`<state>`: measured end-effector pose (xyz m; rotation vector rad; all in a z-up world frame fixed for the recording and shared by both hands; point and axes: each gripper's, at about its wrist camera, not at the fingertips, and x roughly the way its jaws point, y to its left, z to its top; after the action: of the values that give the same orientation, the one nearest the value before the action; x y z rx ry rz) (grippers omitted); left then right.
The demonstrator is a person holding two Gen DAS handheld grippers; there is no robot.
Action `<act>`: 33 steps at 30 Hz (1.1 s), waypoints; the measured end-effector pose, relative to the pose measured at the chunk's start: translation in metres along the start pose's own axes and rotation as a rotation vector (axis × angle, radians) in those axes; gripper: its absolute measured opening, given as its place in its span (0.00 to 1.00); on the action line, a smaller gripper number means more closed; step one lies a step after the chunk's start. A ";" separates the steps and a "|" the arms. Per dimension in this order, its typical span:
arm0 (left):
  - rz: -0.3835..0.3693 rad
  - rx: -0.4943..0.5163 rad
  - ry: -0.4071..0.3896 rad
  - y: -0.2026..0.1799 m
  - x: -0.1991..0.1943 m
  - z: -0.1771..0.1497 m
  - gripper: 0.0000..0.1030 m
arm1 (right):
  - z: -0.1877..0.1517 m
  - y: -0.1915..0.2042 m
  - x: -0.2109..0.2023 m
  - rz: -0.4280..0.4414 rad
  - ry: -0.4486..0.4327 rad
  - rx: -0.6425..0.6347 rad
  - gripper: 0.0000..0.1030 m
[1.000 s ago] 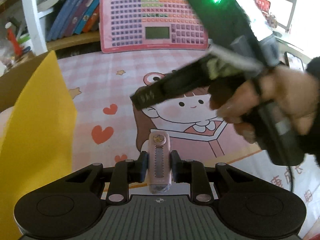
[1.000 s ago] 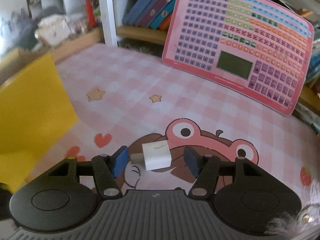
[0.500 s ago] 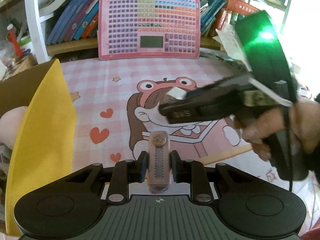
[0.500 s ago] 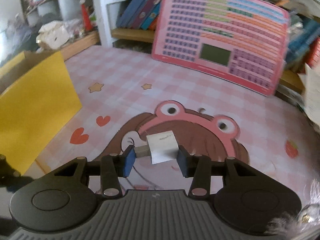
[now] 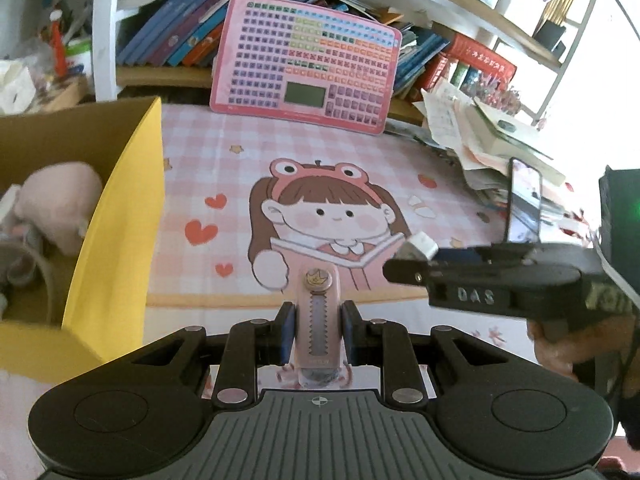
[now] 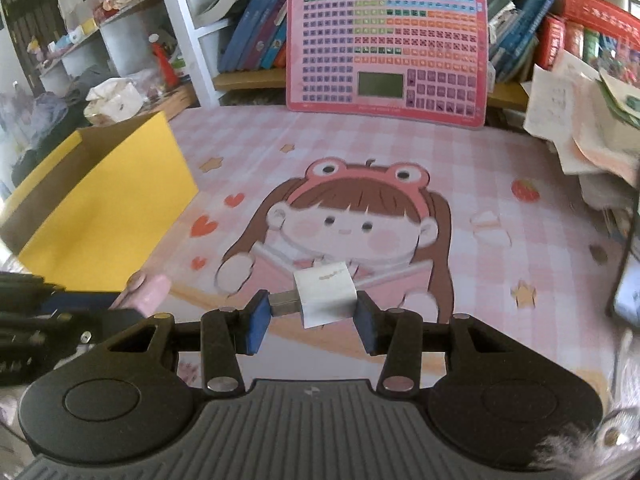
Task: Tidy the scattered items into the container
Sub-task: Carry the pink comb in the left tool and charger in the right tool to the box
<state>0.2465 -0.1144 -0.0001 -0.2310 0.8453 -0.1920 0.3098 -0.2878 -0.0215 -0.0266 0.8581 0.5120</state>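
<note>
The yellow cardboard box point(image 5: 116, 240) on the left is cut off. The left gripper point(image 5: 316, 334) squeezes a pink plastic clip with teeth point(image 5: 318, 320). The right gripper point(image 6: 310, 320) pinches a small white square plug point(image 6: 326, 292).

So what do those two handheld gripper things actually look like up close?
Each is matte black plastic with a ribbed grey top, two round side discs and silver pivot screws. The left gripper and right gripper both have blue finger pads. The right one's side reads "DAS", and a green light glows on it.

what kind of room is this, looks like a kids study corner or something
Probably a child's study corner at home: crowded bookshelves, a pink toy learning keyboard propped against them, and a cartoon girl desk mat.
</note>
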 end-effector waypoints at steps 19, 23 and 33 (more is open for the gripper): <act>-0.234 0.011 0.031 0.048 -0.068 -0.044 0.22 | -0.066 0.090 -0.074 -0.128 -0.011 0.098 0.41; -0.249 0.002 0.025 0.067 -0.089 -0.055 0.22 | -0.080 0.122 -0.083 -0.140 -0.016 0.115 0.41; -0.258 -0.071 0.007 0.127 -0.136 -0.088 0.22 | -0.107 0.199 -0.090 -0.131 -0.016 0.088 0.41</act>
<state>0.1015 0.0310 0.0058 -0.4067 0.8290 -0.4041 0.0965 -0.1752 0.0088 0.0022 0.8561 0.3511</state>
